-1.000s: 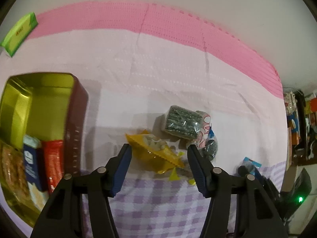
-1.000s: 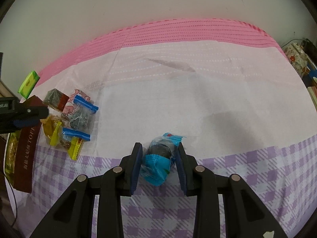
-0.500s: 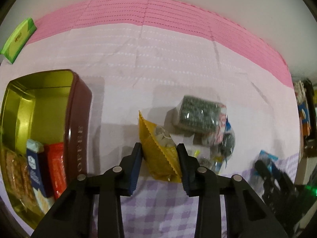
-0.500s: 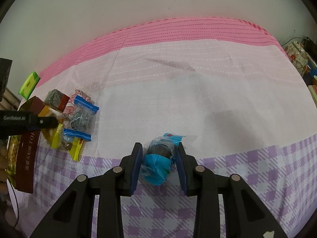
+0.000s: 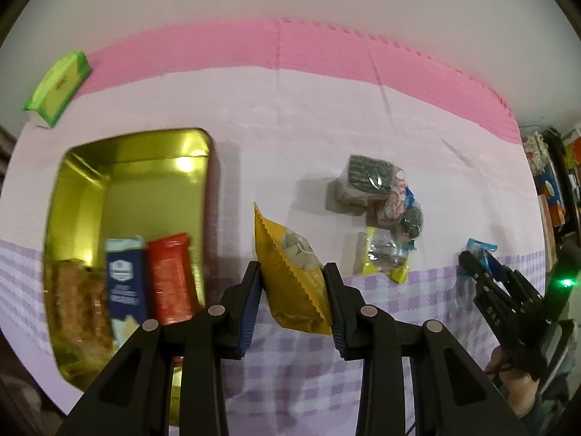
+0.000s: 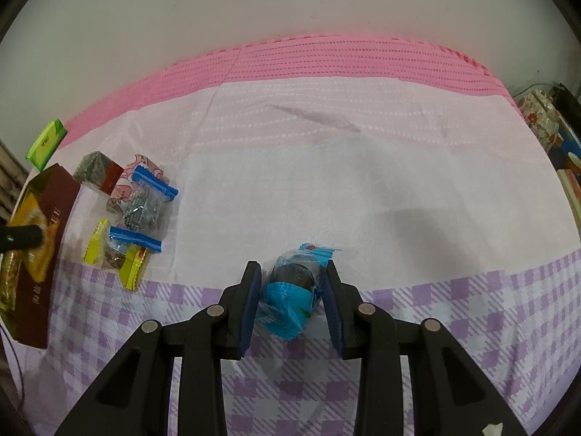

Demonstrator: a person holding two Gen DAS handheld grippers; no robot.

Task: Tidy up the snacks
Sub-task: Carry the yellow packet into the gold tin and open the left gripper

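The left gripper [image 5: 292, 290] is clenched on a yellow snack packet [image 5: 290, 272], its blue pads pressing both crimped sides, the packet held clear of the cloth between the gold tin [image 5: 78, 189] and the loose pile. The right gripper [image 6: 292, 298] is likewise closed on a blue-wrapped snack [image 6: 290, 290], which sits at the line where the plain cloth meets the purple check. Outward from the left jaws, the open gold tin lies just to the left with three items already inside along its near end: a red bar [image 5: 169, 276], a dark blue bar [image 5: 121, 279] beside it, and a brownish pack [image 5: 74, 305] at the far left, blurred; the tin's far half is bare. To the right of the yellow packet, a small cluster of snacks waits on the tablecloth [image 5: 290, 109]: a dark square pack [image 5: 368, 174], a pink-printed pack [image 5: 392, 200] touching it, a dark zip bag [image 5: 412, 219] and a yellow-edged clear pack [image 5: 385, 256]. A green box [image 5: 58, 87] stands well apart near the pink border. By the look of it the sorting is under halfway: three snacks stowed, two in hand, at least four left on the cloth.
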